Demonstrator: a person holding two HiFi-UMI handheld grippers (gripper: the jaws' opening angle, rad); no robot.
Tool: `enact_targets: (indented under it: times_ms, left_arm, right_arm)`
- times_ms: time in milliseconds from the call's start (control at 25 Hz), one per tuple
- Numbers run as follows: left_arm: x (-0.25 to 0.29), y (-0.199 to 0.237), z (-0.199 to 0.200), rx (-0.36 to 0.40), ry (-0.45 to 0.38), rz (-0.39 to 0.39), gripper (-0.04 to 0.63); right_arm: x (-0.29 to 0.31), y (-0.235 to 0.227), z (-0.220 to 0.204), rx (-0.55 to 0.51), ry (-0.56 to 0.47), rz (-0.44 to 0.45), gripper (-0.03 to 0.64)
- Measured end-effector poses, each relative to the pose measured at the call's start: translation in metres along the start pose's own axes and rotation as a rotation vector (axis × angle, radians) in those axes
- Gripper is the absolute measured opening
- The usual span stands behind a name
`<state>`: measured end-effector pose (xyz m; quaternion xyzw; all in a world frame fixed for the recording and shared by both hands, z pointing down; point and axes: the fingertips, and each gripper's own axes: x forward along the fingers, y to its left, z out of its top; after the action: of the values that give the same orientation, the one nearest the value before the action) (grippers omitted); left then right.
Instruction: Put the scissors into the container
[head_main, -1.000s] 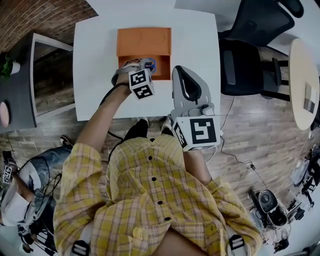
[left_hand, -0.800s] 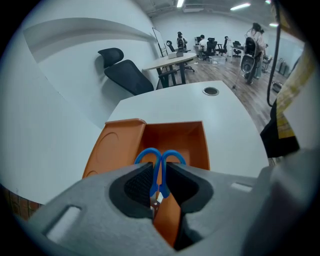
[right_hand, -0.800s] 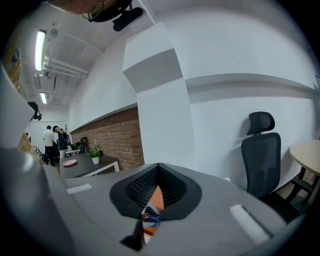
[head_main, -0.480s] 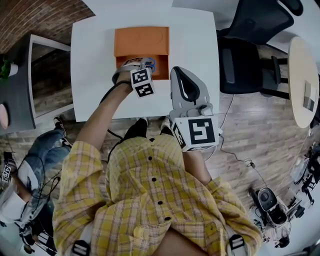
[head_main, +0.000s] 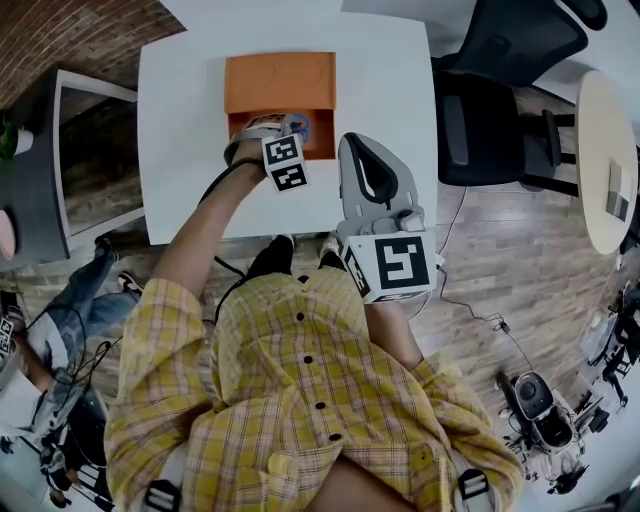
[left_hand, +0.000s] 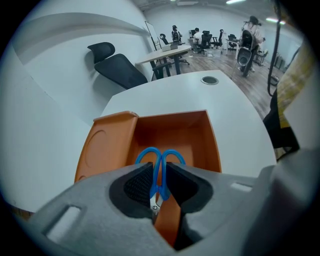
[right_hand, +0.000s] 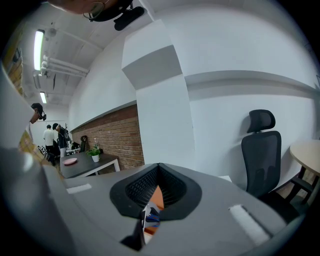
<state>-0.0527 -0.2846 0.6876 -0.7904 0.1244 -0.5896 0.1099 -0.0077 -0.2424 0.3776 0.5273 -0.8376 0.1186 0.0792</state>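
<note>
blue-handled steel scissors (left_hand: 161, 182): pinched between left gripper (left_hand: 159, 170) pads, loops over open compartment of orange plastic container (left_hand: 212, 145), by its near wall | side walls stand off both jaws | white table (left_hand: 200, 95) flanks container | right gripper (right_hand: 158, 175): closed, empty, apart

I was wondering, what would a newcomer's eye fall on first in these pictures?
Most likely the bright orange box, which stands open on the white table with its lid folded back. Right over its near edge, the left gripper is clamped on blue scissors, with the handle loops pointing into the box. The right gripper hangs nearer the person, jaws together and empty.
</note>
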Motion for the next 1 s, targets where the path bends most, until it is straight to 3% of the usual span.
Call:
enact_targets:
  times_ms: [1000]
  left_arm:
    - [0.016, -0.013, -0.014, -0.003, 0.033, -0.045, 0.087]
  right_arm:
    - [0.007, -0.002, -0.006, 0.005, 0.019, 0.007, 0.003]
